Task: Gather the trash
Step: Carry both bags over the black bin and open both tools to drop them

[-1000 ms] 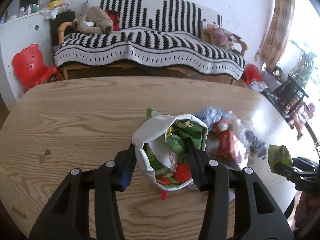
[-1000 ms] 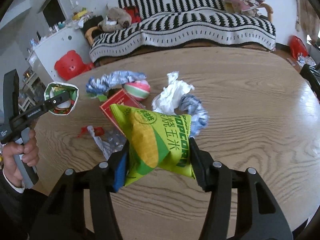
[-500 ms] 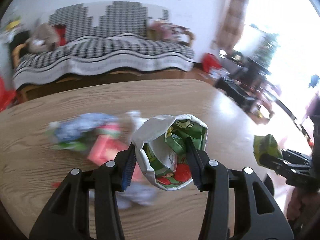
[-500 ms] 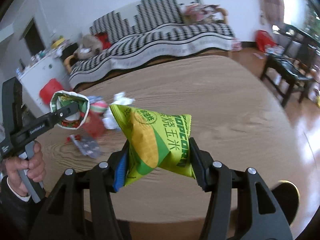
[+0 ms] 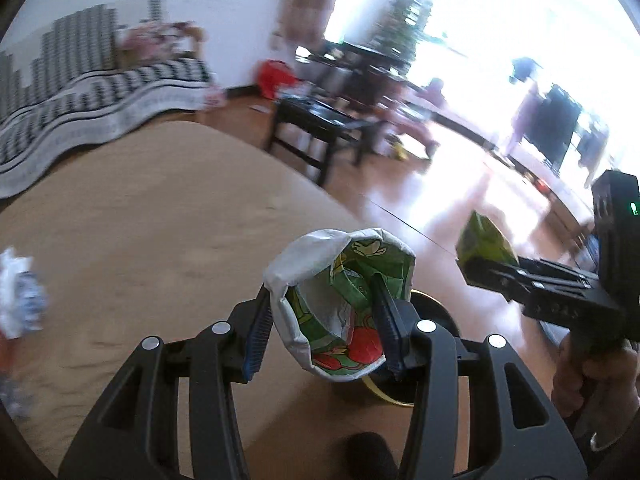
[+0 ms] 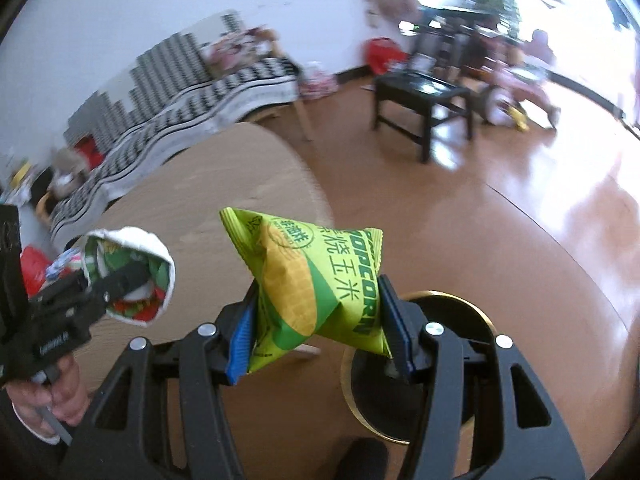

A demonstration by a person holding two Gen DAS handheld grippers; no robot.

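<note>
My left gripper (image 5: 324,320) is shut on an open white and green snack wrapper (image 5: 340,296), held over the round wooden table's (image 5: 140,240) right edge. My right gripper (image 6: 318,320) is shut on a yellow-green popcorn bag (image 6: 316,284), carried past the table (image 6: 208,200) above the floor. Below both grippers stands a black bin with a gold rim (image 6: 400,392), partly hidden by the fingers; the bin rim (image 5: 384,394) also shows under the wrapper. The popcorn bag (image 5: 486,240) appears at the right in the left wrist view, and the wrapper (image 6: 128,272) at the left in the right wrist view.
Crumpled white and blue trash (image 5: 20,296) lies at the table's left. A black stool (image 6: 424,96) stands on the shiny wooden floor (image 6: 500,220). A striped sofa (image 5: 100,84) runs along the far wall. A person's hands hold both gripper handles.
Both grippers have swung right with their wrappers, away from the trash pile on the table and out over the table's edge, so the floor and bin now lie below them.
</note>
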